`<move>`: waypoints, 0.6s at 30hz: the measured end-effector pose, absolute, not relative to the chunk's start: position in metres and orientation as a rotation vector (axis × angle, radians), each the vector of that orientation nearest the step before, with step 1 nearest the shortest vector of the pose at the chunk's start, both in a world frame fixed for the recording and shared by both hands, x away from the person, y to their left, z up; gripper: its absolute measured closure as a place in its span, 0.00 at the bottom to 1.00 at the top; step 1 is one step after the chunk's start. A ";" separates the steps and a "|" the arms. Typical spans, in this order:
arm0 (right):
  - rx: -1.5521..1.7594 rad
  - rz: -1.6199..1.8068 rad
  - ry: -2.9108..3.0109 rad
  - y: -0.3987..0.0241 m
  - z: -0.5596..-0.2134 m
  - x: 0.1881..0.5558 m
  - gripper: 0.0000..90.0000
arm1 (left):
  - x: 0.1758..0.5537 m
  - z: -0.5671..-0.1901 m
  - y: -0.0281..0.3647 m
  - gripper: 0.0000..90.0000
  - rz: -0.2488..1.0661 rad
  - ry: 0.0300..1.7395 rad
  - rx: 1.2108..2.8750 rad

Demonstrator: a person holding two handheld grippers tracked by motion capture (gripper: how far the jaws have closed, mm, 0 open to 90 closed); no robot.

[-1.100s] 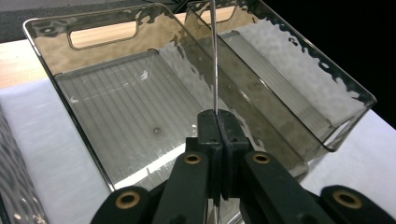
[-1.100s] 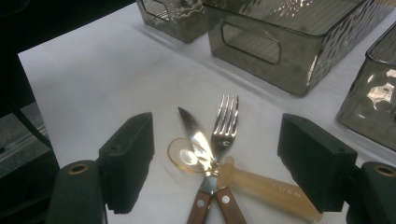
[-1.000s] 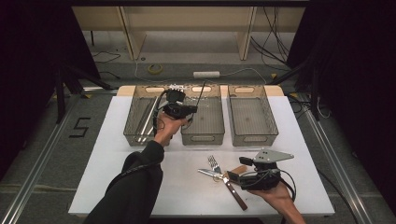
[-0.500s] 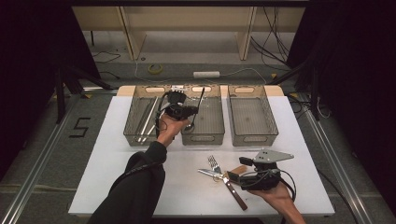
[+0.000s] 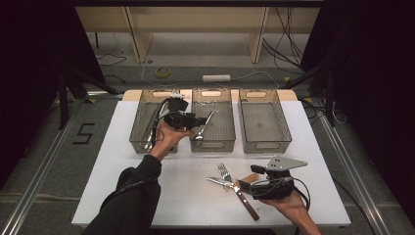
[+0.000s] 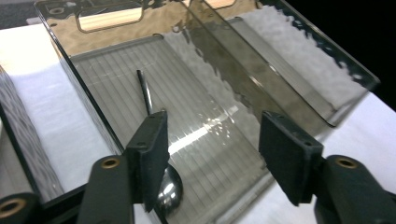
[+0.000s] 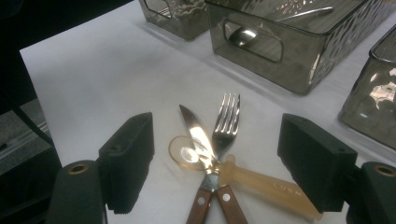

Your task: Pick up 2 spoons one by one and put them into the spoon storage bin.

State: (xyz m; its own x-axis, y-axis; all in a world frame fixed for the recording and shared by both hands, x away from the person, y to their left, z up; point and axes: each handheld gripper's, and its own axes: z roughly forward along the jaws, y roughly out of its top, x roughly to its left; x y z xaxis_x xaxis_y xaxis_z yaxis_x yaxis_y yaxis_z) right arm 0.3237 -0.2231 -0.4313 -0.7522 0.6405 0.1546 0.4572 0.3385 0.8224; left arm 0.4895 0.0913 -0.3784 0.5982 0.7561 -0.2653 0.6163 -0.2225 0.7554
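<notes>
A metal spoon (image 5: 204, 126) lies in the middle smoky bin (image 5: 211, 145), its bowl toward the near wall. My left gripper (image 5: 200, 121) hovers over that bin's left side. Its jaws have just been opening, and in the left gripper view the gripper (image 6: 214, 156) stands open with the spoon (image 6: 148, 99) on the bin floor below the left pad, not pinched. My right gripper (image 7: 215, 158) is open low over a crossed pile: a fork (image 7: 226, 120), a wooden-handled knife (image 7: 200, 140) and an amber plastic spoon (image 7: 264, 184). In the high view the right gripper (image 5: 246, 185) sits just right of the pile.
Three smoky plastic bins stand side by side at the back of the white table (image 5: 122, 186). The left bin (image 5: 138, 128) holds several utensils. The right bin (image 5: 264, 122) has nothing in it. The table's front edge is close to my right hand.
The left gripper's jaws have opened and the spoon it held has dropped to lie in the middle bin. The left hand shifted slightly. The right gripper has not moved.
</notes>
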 end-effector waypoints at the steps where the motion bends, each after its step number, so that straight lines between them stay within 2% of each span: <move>1: 0.995 1.377 2.402 -0.223 -0.431 0.324 0.31 | 0.485 -0.377 0.093 0.42 0.203 1.086 1.938; 8: 0.999 1.359 2.414 -0.224 -0.431 0.326 0.31 | 0.459 -0.371 0.108 0.34 0.236 1.031 1.948; 18: 0.986 1.338 2.425 -0.223 -0.431 0.328 0.31 | 0.430 -0.385 0.128 0.27 0.229 1.006 1.957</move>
